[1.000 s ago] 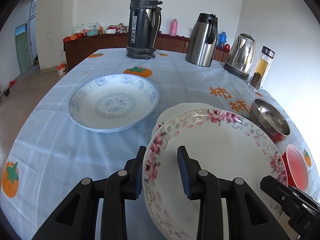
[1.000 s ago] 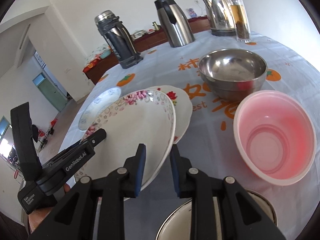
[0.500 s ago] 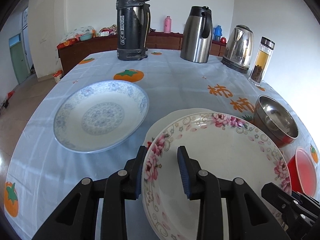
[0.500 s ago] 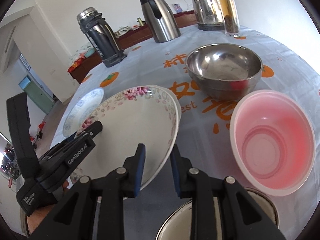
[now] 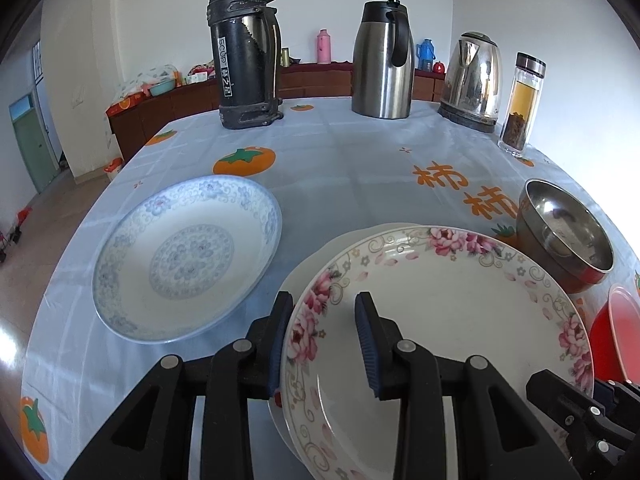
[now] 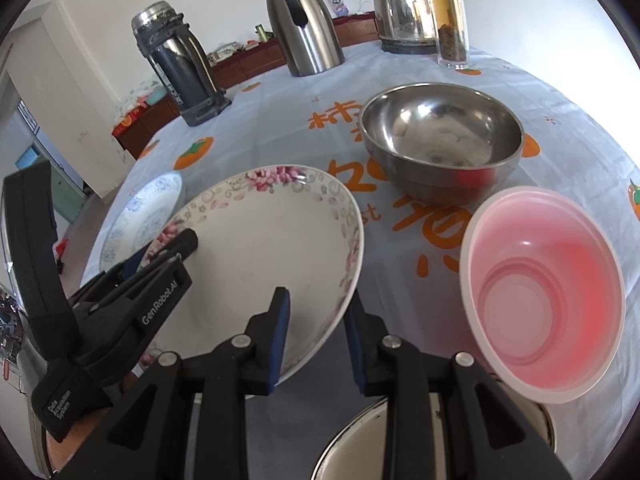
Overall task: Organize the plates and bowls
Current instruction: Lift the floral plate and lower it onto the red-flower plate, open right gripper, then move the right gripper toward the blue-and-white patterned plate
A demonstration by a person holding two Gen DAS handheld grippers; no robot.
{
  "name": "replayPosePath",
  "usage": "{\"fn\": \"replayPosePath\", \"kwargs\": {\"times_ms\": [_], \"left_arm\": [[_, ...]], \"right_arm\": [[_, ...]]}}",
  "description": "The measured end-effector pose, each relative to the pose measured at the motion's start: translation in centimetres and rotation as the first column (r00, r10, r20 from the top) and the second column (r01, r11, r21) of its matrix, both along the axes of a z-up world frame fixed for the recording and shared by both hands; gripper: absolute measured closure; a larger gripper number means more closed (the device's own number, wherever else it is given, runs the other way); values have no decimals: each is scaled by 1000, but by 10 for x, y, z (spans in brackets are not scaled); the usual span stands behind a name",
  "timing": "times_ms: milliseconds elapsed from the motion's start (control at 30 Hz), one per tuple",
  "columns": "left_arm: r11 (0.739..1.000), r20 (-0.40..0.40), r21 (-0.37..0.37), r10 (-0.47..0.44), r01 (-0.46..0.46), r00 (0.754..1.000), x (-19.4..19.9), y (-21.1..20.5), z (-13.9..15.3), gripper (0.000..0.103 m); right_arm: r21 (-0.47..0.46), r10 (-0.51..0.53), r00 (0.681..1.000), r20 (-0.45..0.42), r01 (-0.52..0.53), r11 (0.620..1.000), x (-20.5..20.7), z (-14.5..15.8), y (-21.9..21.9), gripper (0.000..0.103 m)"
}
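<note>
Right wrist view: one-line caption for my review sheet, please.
Both grippers, left and right, straddle the floral plate rim; steel bowl and pink bowl wait alongside.

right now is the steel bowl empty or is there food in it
Empty: the steel bowl stands upright on the tablecloth, and only its bare, smudged bottom shows.

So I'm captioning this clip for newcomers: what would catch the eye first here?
The rose-rimmed plate, gripped at its near edge by the left claw, lies over another plate at centre; the right claw has just been opening around its other rim. A blue-patterned plate lies left, a steel bowl and pink bowl right.
</note>
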State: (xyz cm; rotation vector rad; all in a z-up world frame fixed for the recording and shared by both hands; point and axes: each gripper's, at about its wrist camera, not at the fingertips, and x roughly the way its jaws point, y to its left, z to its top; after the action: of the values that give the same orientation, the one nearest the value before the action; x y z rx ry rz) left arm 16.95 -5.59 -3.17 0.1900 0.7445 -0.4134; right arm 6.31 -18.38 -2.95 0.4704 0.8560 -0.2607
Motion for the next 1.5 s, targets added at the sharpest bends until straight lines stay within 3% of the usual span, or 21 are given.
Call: {"fn": "replayPosePath", "kwargs": {"times_ms": [367,567,700,867,1033,1167,1200,1300,1500], "left_arm": [[997,54,73,-2,-2,999,-2,-7,-1,66],[998,49,61,-1,-2,999,-3,-7,0,66],[998,51,63,2,-5,999,-2,-2,4,66],[997,125,50,47,-54,991,-5,16,21,65],[996,146,2,87,-88,985,-3,32,32,55],[993,185,-12,121,-120,975,-3,42,40,51],[992,192,-18,128,-127,973,-3,45,42,45],[986,210,-45,164,-158,964,0,56,46,39],[974,210,-67,225,-216,951,10,75,49,38]], "right_arm": [[-26,-7,1000,-18,7,1000,7,-2,4,74],[-55,-21,1000,-16,20,998,7,-2,8,74],[-93,-28,999,-26,25,995,11,-1,15,65],[-146,-49,998,-34,43,988,17,-3,26,53],[-211,-90,996,-10,86,974,19,-7,35,51],[-276,-85,996,5,83,958,21,-11,45,41],[-292,-84,996,18,85,953,20,-11,48,38],[-308,-77,997,21,80,948,21,-11,50,37],[-298,-105,984,147,145,944,2,15,48,33]]}}
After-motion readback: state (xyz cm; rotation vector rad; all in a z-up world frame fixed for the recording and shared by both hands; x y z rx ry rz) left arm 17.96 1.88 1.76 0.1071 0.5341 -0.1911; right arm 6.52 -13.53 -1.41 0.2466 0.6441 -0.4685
